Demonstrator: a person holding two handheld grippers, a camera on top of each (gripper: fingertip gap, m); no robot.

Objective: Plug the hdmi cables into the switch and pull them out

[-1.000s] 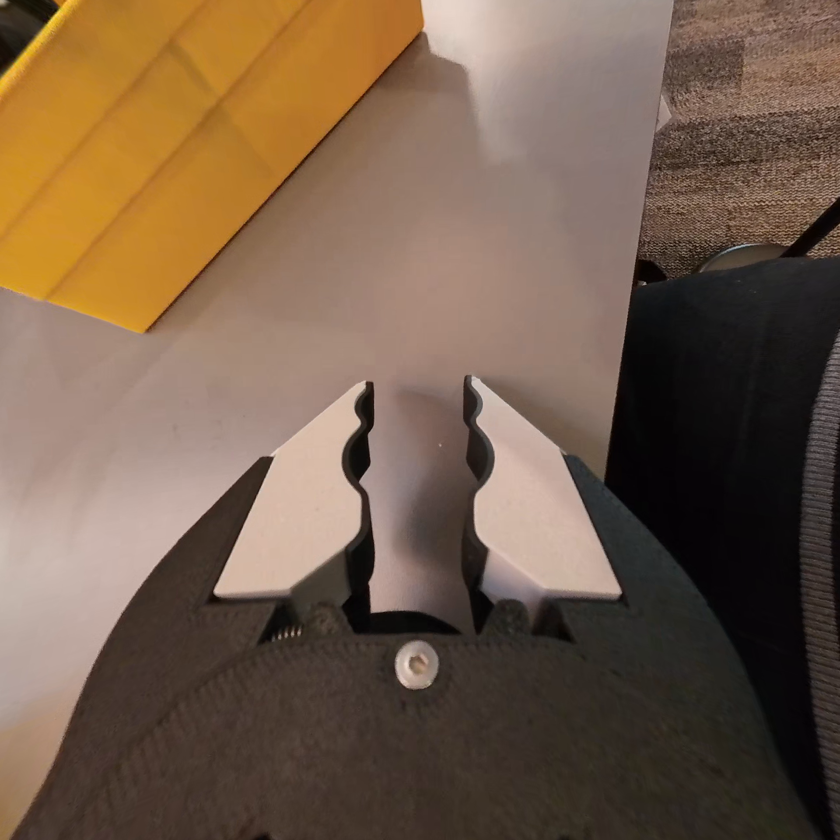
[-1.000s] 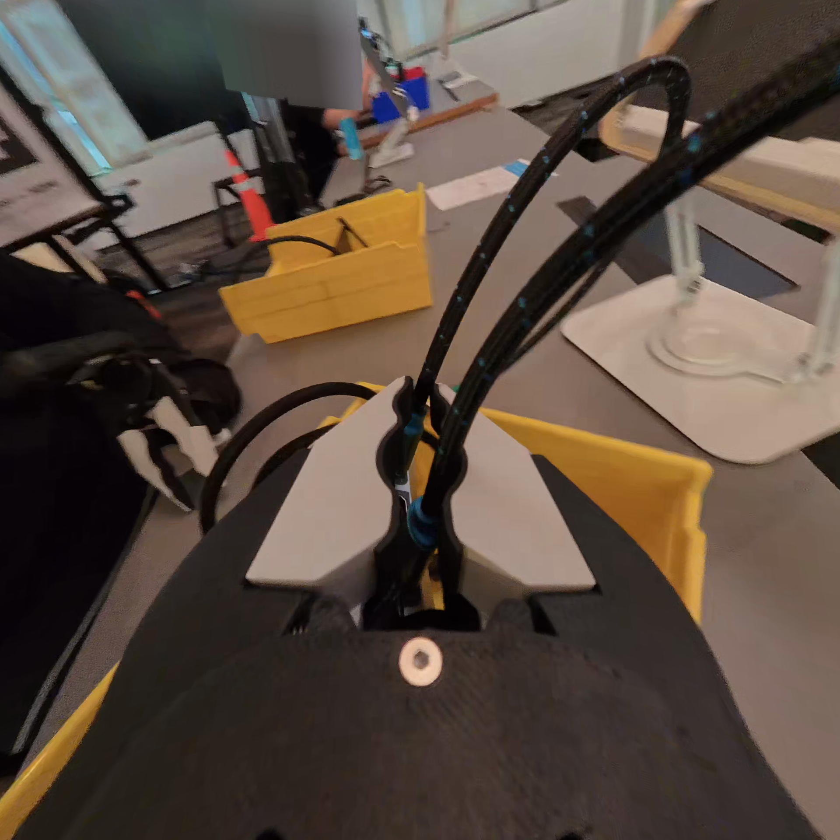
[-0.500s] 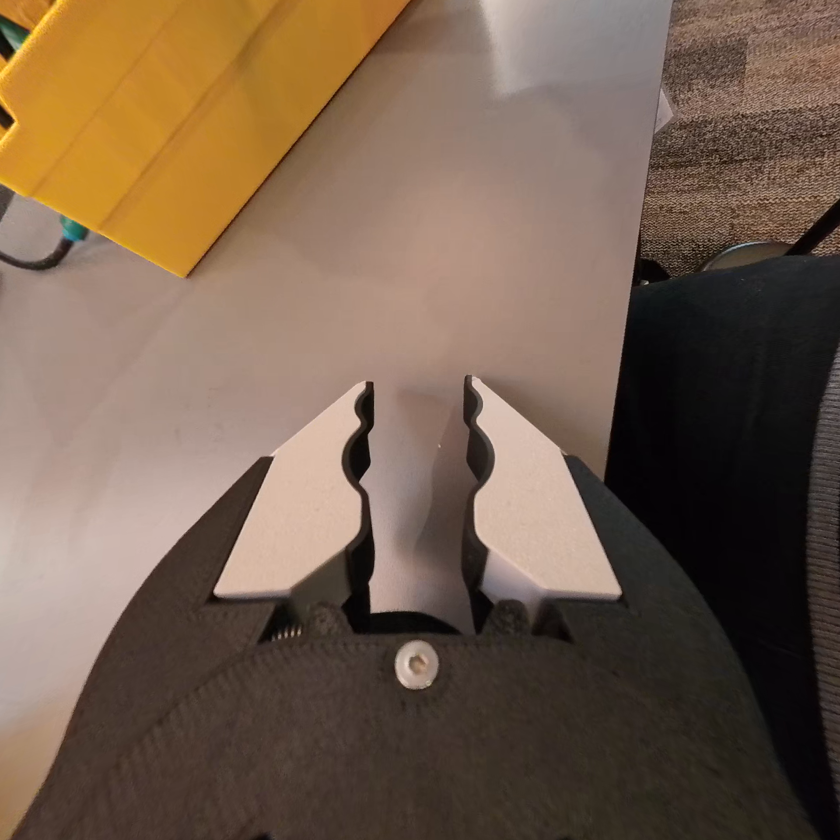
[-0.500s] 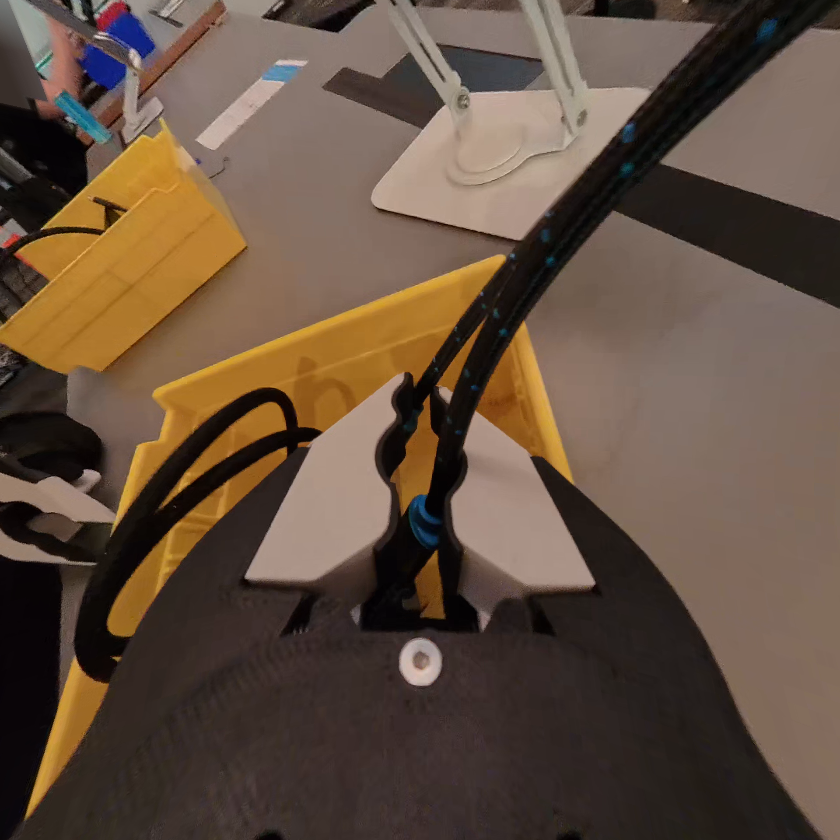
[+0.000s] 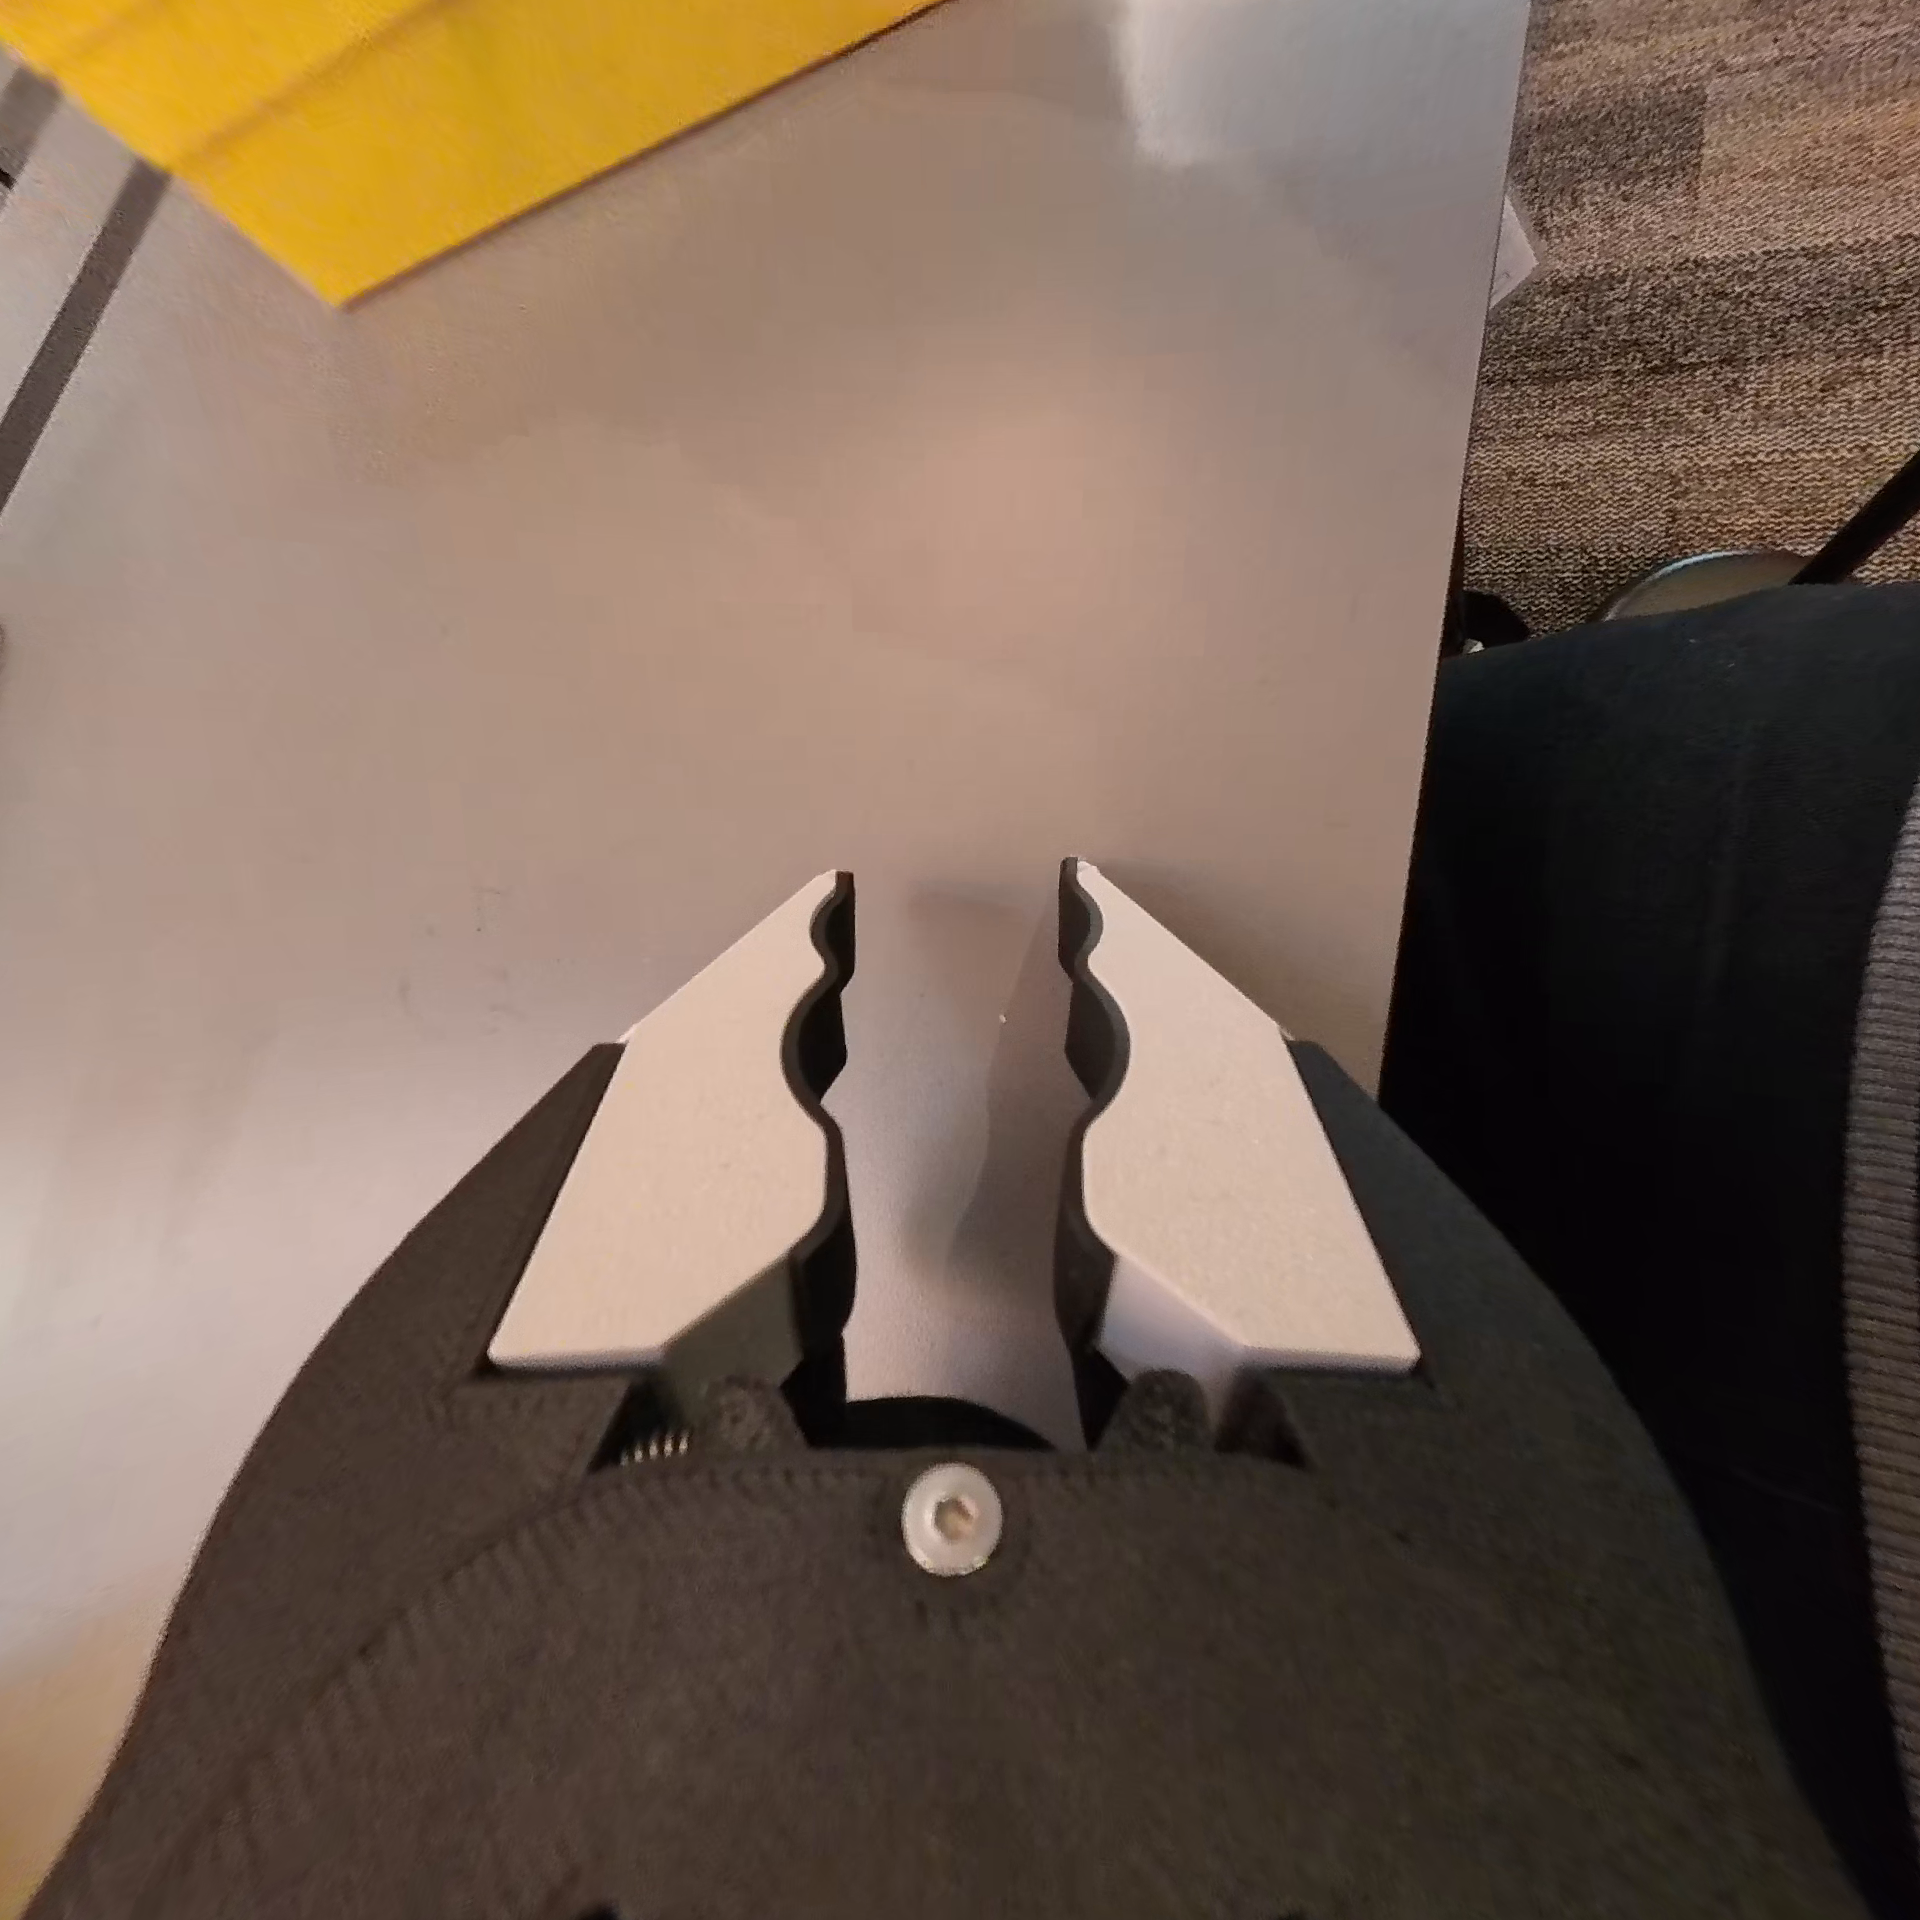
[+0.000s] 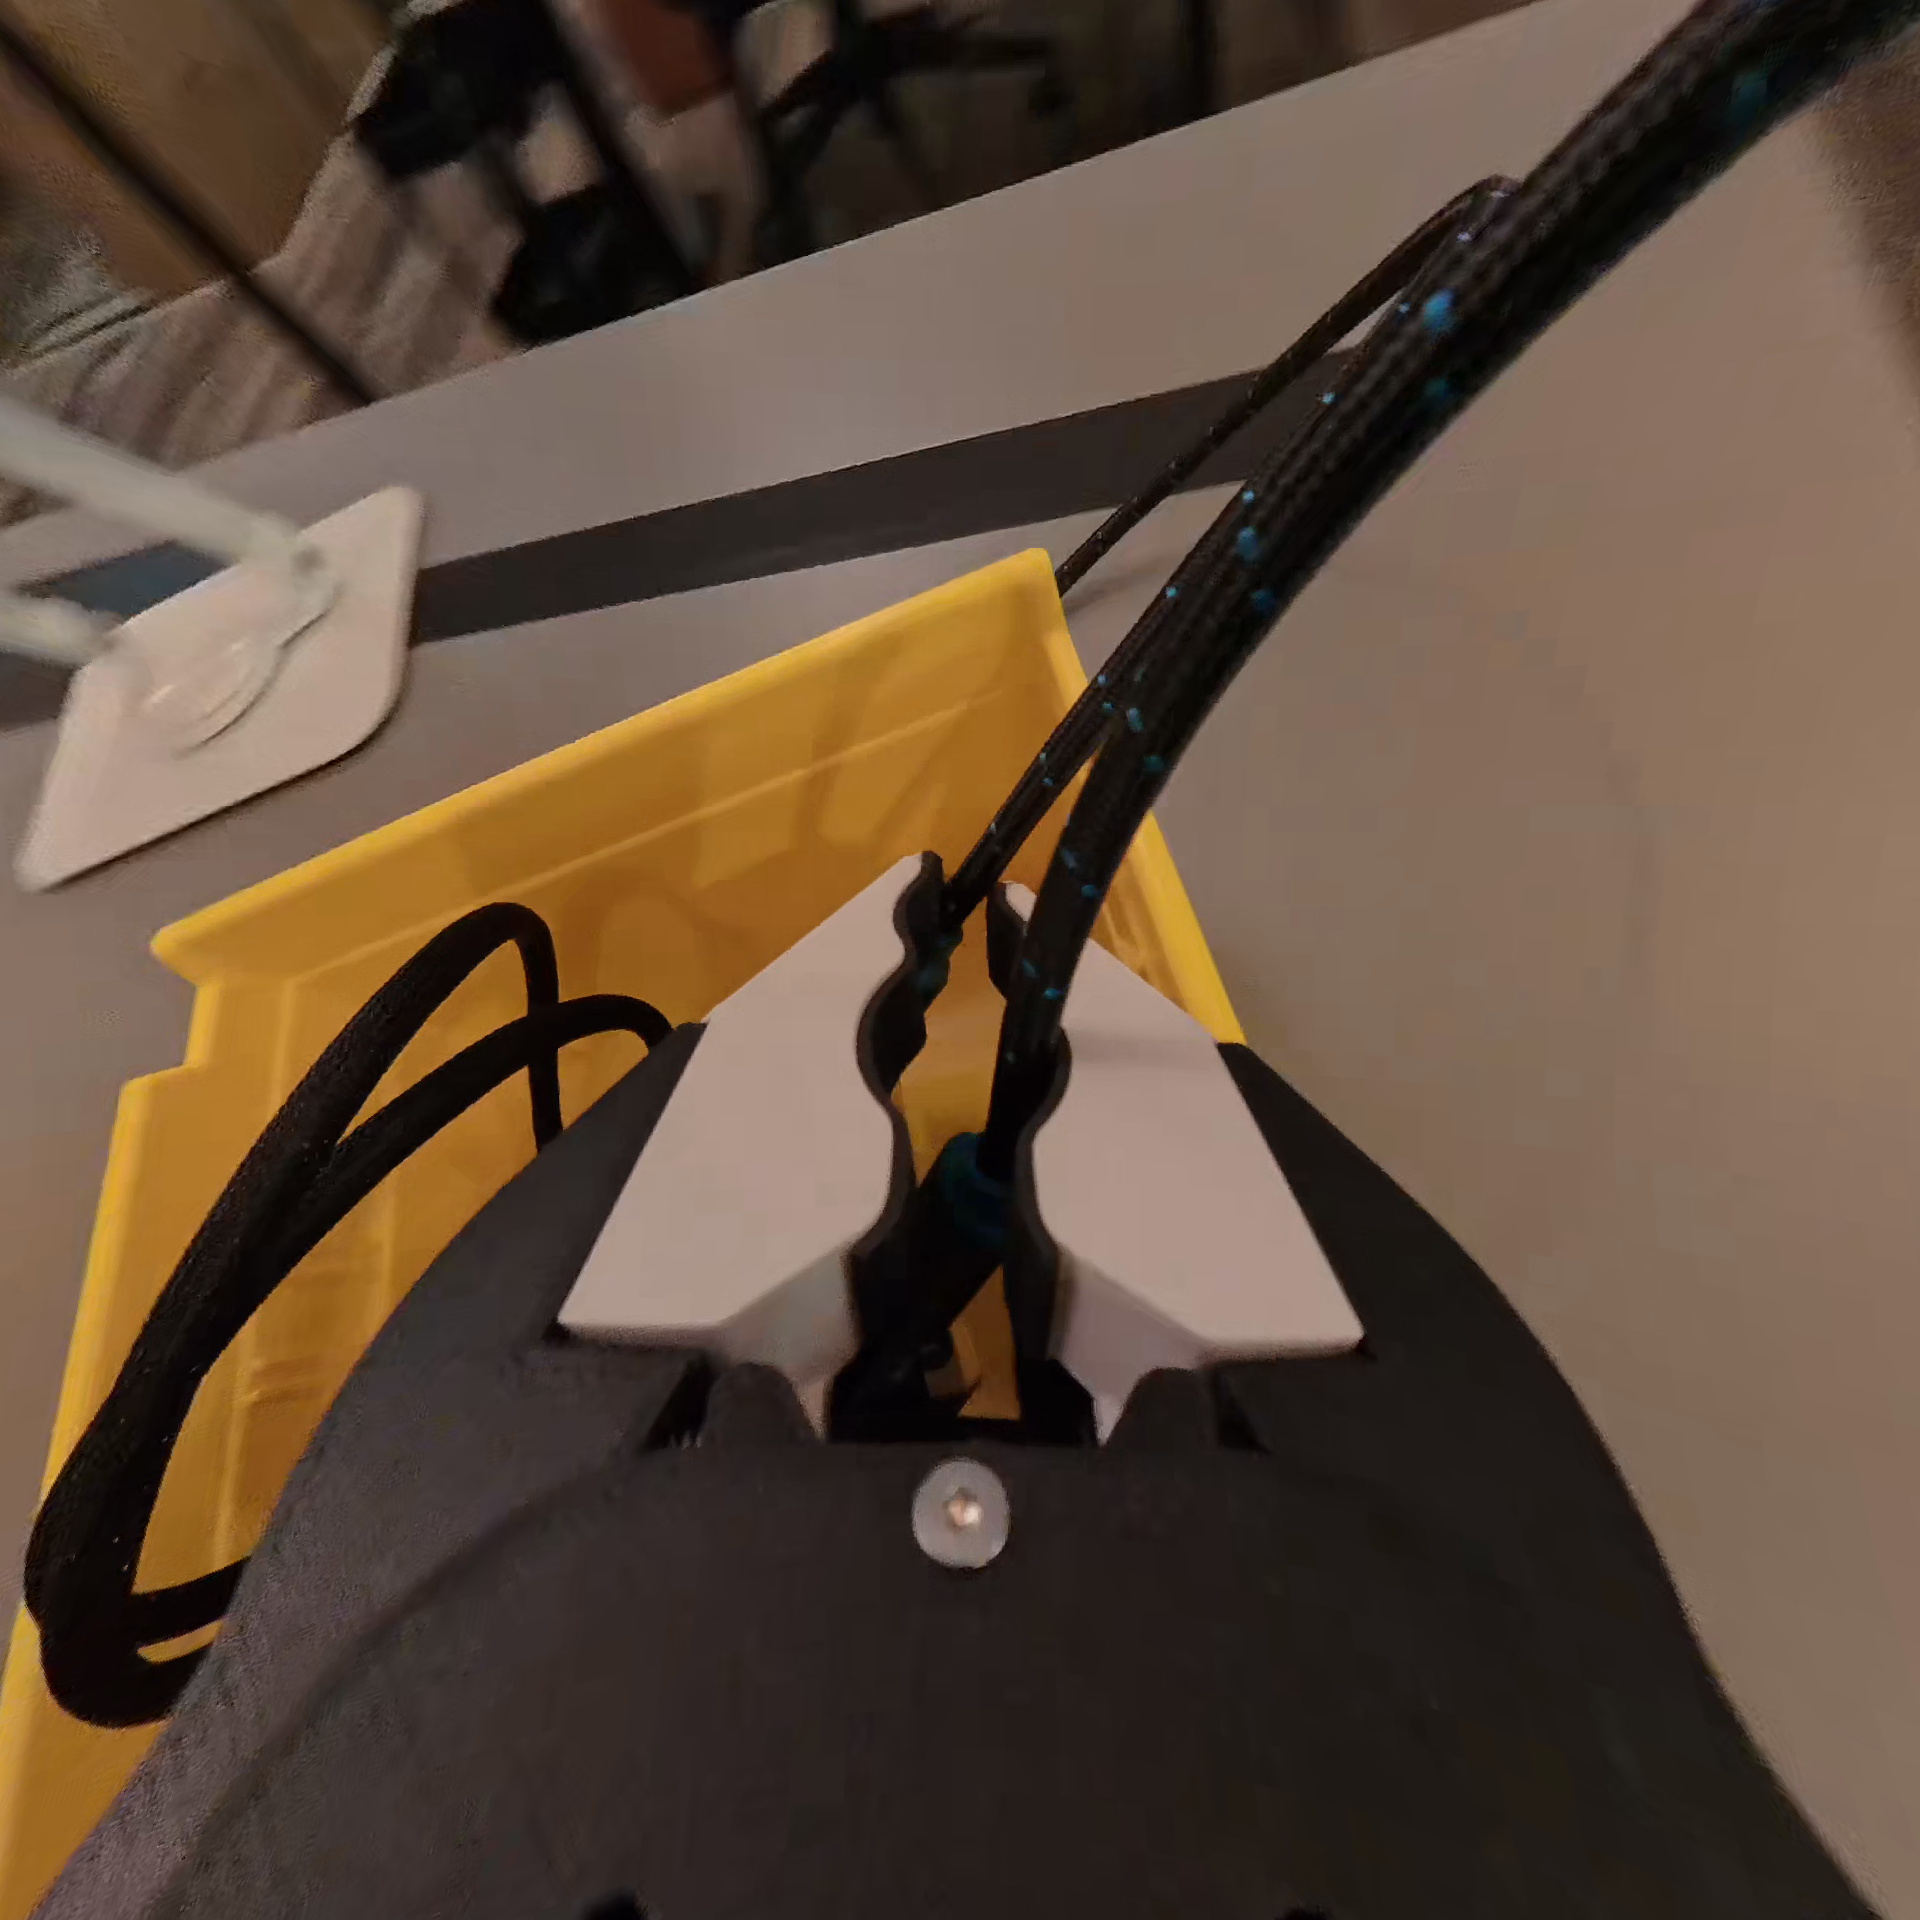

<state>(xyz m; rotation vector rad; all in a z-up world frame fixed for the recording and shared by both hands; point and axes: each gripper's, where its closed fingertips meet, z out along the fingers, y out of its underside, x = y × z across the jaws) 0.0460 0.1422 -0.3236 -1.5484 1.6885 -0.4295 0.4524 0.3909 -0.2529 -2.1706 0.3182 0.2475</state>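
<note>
Black braided sheath flecked with blue runs up and away between the fingers of my right gripper [image 6: 961, 894], which is closed tight on the HDMI cable [image 6: 1226, 613]; the plug end with its blue collar sits deep in the throat between my jaws, and the cord arcs off past the upper right of the fingertips. I judge I hold it near the plug so that the connector stays steady for lining up with a port. Just beyond and below these jaws sits a yellow bin [image 6: 644, 821], with a second black cable [image 6: 312, 1174] looped inside it, left of the fingertips. A white stand base [image 6: 229, 686] lies farther off to the left. My left gripper [image 5: 956, 899] hangs parted and empty over bare grey table [image 5: 727, 571], near the table's edge, with a yellow bin's corner [image 5: 416, 135] ahead to the left, presumably kept free to brace the switch. The switch shows in neither view. No brand, label or writing is readable anywhere.
</note>
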